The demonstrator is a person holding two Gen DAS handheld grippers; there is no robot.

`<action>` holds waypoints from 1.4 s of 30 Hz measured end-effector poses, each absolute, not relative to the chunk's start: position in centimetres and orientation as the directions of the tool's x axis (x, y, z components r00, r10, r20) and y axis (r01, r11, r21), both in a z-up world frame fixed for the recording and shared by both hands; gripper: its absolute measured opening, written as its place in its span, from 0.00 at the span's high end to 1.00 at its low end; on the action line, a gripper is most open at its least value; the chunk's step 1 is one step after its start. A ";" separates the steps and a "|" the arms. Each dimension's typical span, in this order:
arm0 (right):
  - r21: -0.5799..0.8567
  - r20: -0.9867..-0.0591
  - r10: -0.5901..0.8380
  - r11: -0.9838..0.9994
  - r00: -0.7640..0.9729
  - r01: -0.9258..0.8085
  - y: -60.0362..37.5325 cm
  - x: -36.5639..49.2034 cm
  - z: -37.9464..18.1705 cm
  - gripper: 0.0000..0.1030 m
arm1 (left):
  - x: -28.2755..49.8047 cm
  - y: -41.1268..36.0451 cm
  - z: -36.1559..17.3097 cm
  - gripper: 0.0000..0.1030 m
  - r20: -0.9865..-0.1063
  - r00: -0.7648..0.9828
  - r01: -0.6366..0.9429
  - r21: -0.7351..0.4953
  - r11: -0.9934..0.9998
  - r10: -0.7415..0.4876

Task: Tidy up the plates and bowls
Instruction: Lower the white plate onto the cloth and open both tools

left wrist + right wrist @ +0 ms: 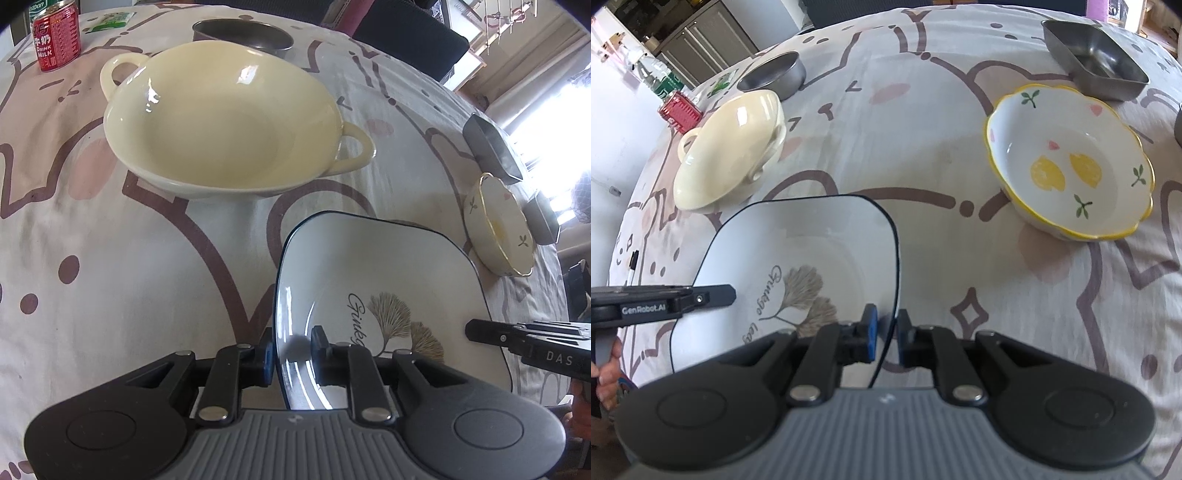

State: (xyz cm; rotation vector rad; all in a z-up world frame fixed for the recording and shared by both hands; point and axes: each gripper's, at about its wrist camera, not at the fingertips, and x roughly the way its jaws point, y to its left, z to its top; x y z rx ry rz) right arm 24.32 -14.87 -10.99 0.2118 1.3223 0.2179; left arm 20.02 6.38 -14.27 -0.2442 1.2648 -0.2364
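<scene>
A: The left gripper (293,352) is pinching the square plate (388,266) by one side rim, and the right gripper (886,338) is clamping the opposite rim.

B: And beyond the plate?

A: The cream two-handled bowl (221,122) is sitting further along the counter (110,277), the lemon-patterned bowl (1071,162) toward the other side.

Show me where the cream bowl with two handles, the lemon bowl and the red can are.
Cream bowl (221,129), left wrist view, inner floor.
Lemon bowl (1067,173), right wrist view, inner floor.
Red can (57,42), left wrist view, printed side.
</scene>
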 end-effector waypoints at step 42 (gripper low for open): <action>0.208 -0.956 0.222 0.974 0.192 -0.087 -14.1 24.7 -12.5 0.84 | 20.3 5.3 -14.6 0.81 -0.930 0.261 0.117 -0.237 0.964 -0.260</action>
